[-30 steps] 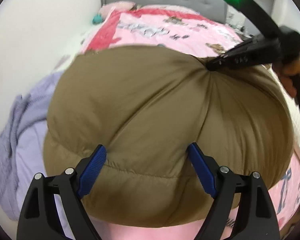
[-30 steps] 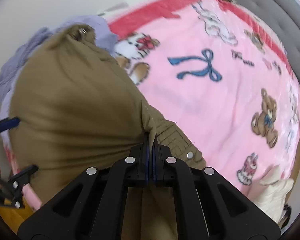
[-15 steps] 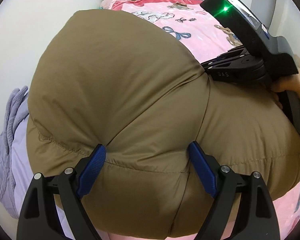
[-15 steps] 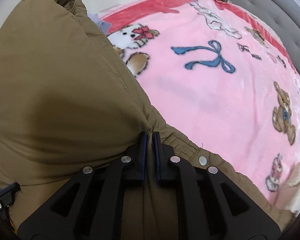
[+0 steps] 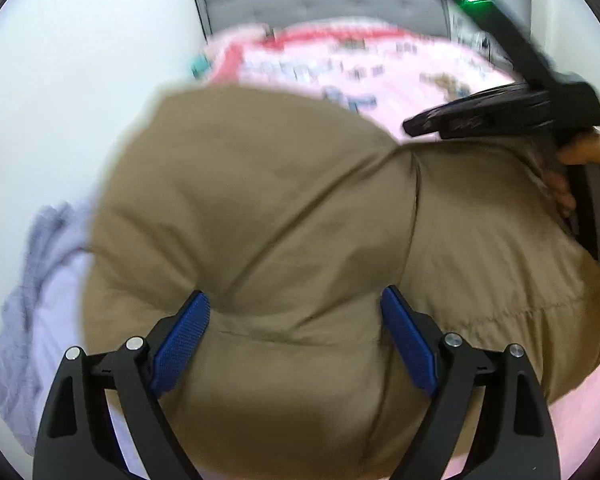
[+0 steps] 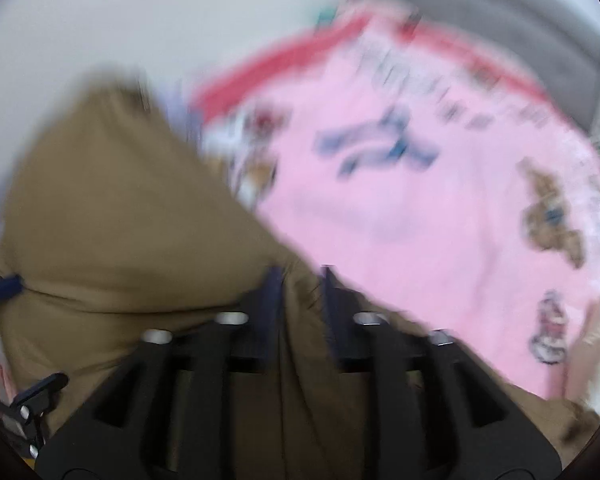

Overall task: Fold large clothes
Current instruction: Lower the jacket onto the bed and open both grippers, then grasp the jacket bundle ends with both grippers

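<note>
right gripper (image 6: 298, 280) fingers have just opened off the brown jacket (image 5: 280, 220); left gripper (image 5: 296, 312) fingers clasp its padding.

One brown padded jacket (image 5: 284, 208); one pink blanket (image 6: 440, 216); one lilac garment (image 5: 40, 280), left edge; two grippers: left gripper (image 5: 296, 320), right gripper (image 6: 298, 280).

The right gripper (image 6: 298, 280) jaws have just been opening, the brown jacket (image 6: 112, 216) fold between them.

Bedroom: pink blanket (image 6: 440, 220), grey headboard (image 5: 320, 4)
</note>
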A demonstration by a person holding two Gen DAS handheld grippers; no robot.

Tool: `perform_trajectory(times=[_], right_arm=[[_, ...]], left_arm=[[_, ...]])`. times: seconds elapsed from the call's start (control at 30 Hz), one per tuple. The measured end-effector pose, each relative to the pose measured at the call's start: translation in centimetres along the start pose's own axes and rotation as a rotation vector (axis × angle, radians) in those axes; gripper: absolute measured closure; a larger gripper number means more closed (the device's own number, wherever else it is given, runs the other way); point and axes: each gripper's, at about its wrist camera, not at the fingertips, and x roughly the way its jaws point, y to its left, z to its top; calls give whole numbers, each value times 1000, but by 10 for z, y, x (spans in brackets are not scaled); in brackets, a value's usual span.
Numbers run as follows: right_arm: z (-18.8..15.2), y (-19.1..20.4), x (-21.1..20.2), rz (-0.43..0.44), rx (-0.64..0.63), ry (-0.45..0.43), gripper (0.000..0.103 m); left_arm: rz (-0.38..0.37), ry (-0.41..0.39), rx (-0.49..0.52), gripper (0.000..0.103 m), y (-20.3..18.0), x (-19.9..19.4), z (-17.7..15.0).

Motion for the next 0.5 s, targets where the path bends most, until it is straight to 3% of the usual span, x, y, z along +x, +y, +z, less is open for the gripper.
perform_trajectory(times=[0.03, 0.07, 0.13, 0.23, 0.37, 0.5], right_arm=[[-3, -3, -22, -9, 43, -59, 20], [-11, -8, -59, -17, 118, -144, 16], [-37, -16, -113, -22, 224, -213, 16], [-93, -31, -172, -149, 316, -260, 9], [-182, -59, -210, -293, 461, -186, 9], [-246, -75, -214, -377, 507, -103, 9]], left_arm=[[13, -67, 3, 17, 9, -19, -4], [19, -109, 1, 17, 17, -32, -8], [24, -173, -10, 15, 43, -57, -15], [-13, -162, -9, 12, 78, -63, -23], [-51, -59, 57, 12, 108, -30, -38], [-135, -36, 106, 12, 126, -7, -43]])
